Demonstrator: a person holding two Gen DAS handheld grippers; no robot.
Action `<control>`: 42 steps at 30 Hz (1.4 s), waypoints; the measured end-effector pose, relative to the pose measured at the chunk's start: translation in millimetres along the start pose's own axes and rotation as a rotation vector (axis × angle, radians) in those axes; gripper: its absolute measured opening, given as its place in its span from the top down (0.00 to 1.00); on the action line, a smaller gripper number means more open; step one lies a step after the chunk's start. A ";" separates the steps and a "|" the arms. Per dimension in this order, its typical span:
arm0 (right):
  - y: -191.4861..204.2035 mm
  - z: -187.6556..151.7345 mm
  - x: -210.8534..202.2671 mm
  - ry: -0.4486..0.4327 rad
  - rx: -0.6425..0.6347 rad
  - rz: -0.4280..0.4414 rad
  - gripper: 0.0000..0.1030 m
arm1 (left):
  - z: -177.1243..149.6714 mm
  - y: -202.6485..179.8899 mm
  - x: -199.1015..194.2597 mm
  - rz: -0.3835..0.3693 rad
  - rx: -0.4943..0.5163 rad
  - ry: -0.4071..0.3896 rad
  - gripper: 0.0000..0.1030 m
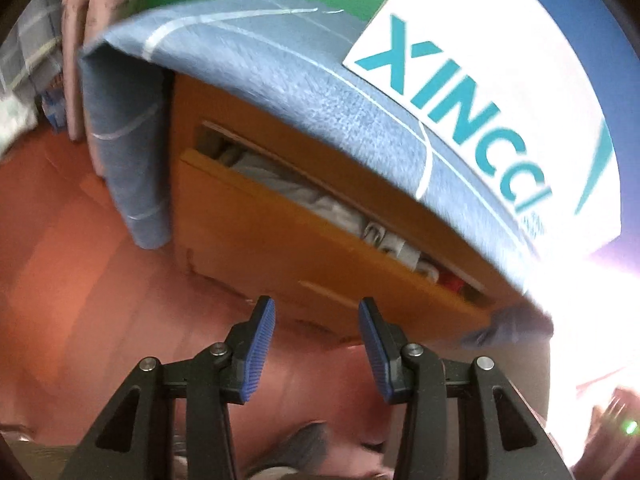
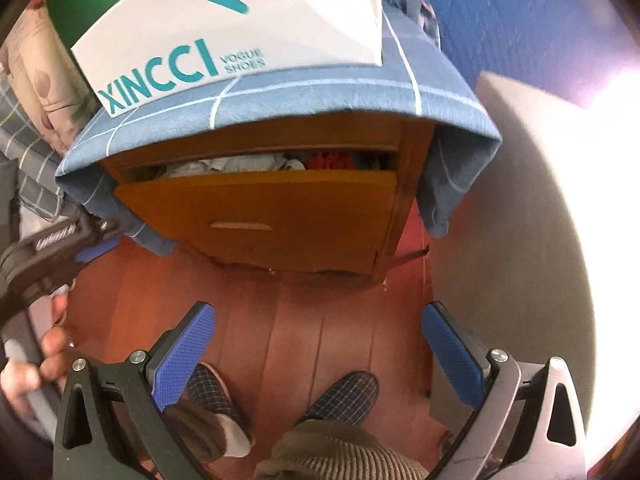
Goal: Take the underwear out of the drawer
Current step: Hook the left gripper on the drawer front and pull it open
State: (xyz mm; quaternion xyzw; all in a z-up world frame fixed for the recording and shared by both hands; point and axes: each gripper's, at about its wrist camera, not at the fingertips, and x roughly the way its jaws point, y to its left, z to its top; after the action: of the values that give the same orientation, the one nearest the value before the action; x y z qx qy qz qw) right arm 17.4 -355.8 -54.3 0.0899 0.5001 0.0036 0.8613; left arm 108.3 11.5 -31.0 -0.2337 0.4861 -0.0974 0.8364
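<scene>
An orange wooden drawer (image 2: 264, 216) of a small cabinet stands pulled partly out, with folded grey, white and red underwear (image 2: 256, 164) packed inside. In the left wrist view the drawer front (image 1: 304, 256) and the clothes (image 1: 320, 204) lie ahead and above. My left gripper (image 1: 316, 332) is open and empty, a short way in front of the drawer; it also shows in the right wrist view (image 2: 96, 246) at the cabinet's lower left corner. My right gripper (image 2: 318, 344) is open wide and empty, held back over the floor, below the drawer.
A blue checked cloth (image 2: 320, 92) covers the cabinet top, with a white XINCCI shoe box (image 2: 240, 28) on it. Red wooden floor (image 2: 304, 312) lies below, with my slippered feet (image 2: 344, 396). A white wall (image 2: 520, 240) stands to the right, bedding (image 2: 36, 92) to the left.
</scene>
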 end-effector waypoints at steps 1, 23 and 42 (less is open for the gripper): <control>-0.8 0.6 2.3 0.010 0.004 0.008 0.01 | 2.7 0.2 6.9 -0.019 -0.027 0.004 0.56; -6.7 0.7 4.3 0.016 0.034 0.068 0.01 | 17.0 41.7 100.1 -0.136 -0.454 -0.003 0.01; -1.7 3.1 3.7 0.007 0.025 0.041 0.01 | 3.7 46.1 119.4 -0.050 -0.299 0.083 0.00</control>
State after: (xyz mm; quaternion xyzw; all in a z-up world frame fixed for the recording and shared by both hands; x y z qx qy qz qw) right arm 21.7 -357.6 -56.2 0.1110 0.5010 0.0153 0.8582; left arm 169.2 6.3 -143.5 -0.3634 0.5234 -0.0546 0.7687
